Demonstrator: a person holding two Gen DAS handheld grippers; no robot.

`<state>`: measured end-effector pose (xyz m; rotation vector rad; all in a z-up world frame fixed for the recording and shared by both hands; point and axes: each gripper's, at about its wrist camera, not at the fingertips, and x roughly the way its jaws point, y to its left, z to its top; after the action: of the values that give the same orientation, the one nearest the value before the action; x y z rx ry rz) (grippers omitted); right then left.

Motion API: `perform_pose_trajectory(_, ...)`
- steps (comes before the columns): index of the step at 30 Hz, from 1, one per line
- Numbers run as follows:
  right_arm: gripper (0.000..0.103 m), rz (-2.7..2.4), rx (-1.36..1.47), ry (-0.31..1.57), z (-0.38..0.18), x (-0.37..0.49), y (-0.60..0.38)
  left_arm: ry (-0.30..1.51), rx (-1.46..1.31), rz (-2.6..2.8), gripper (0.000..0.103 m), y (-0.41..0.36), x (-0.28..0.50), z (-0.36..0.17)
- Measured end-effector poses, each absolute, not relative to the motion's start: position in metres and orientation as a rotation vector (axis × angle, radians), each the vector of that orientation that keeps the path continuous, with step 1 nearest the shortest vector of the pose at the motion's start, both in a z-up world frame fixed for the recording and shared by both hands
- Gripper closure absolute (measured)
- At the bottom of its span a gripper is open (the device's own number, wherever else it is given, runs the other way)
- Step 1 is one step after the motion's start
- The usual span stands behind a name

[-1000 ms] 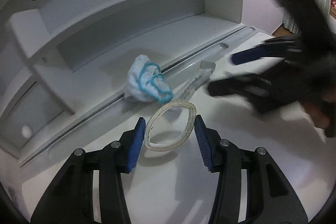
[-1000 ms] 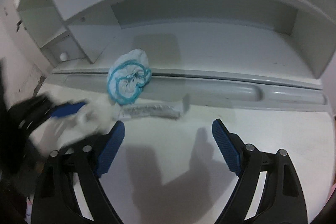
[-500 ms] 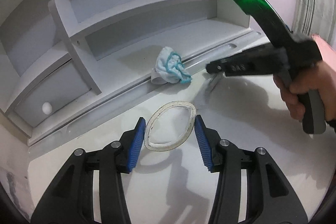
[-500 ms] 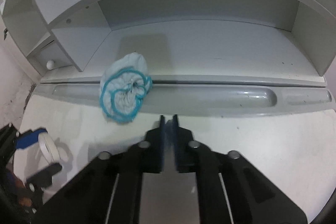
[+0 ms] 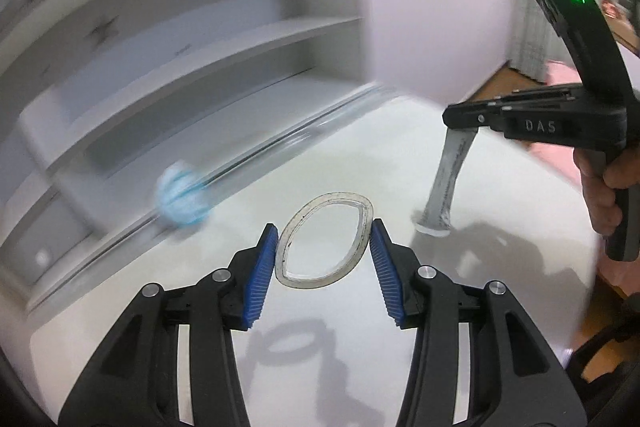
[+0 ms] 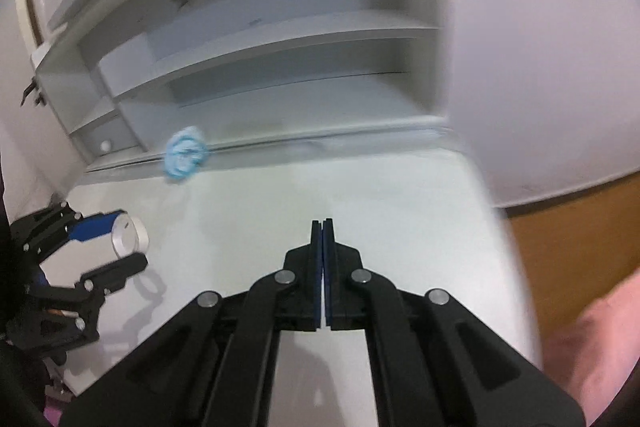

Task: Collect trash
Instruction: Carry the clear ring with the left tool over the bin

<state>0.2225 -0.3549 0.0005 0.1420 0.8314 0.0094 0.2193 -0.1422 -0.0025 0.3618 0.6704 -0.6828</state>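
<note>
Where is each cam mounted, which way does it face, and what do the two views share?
Left wrist: on the left gripper, looking down over the white desk; its fingers clamp a squashed tape ring; right gripper dangles a flat tube.
Right wrist: on the right gripper, facing desk and shelves; jaws shut.
Shared: blue-white wad, ring.

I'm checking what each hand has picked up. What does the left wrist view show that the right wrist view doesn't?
Only the left wrist view shows the flattened tube hanging from the right gripper, and the tape ring seen as an open loop in the left gripper. Only the right wrist view shows the right jaws edge to edge and the wooden floor. Both show the blue and white wad by the shelf unit.
</note>
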Motion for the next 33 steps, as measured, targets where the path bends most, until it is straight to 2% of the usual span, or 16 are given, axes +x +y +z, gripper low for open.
perform_pose_trajectory(7, 0.102, -0.255, 0.223, 0.780, 0.005, 0.085, -0.487, 0.609, 0.372, -0.950, 0.057, -0.281, 0.141, 0.005)
perform_pose_trajectory(14, 0.102, -0.485, 0.291, 0.771, -0.023, -0.045, -0.578, 0.613, 0.376, -1.161, 0.057, -0.403, 0.068, -0.014)
perform_pose_trajectory(18, 0.102, -0.564, 0.327, 0.780, -0.047, -0.096, -0.610, 0.601, 0.405, -1.237, 0.057, -0.447, 0.032, -0.035)
perform_pose_trajectory(25, 0.102, -0.615, 0.389, 0.816, -0.098, -0.141, -0.644, 0.691, 0.439, -1.296, 0.057, -0.493, 0.008, -0.094)
perform_pose_trajectory(33, 0.102, -0.605, 0.456, 0.898, -0.179, -0.141, -0.650, 0.824, 0.504, -1.294, 0.057, -0.523, 0.005, -0.180)
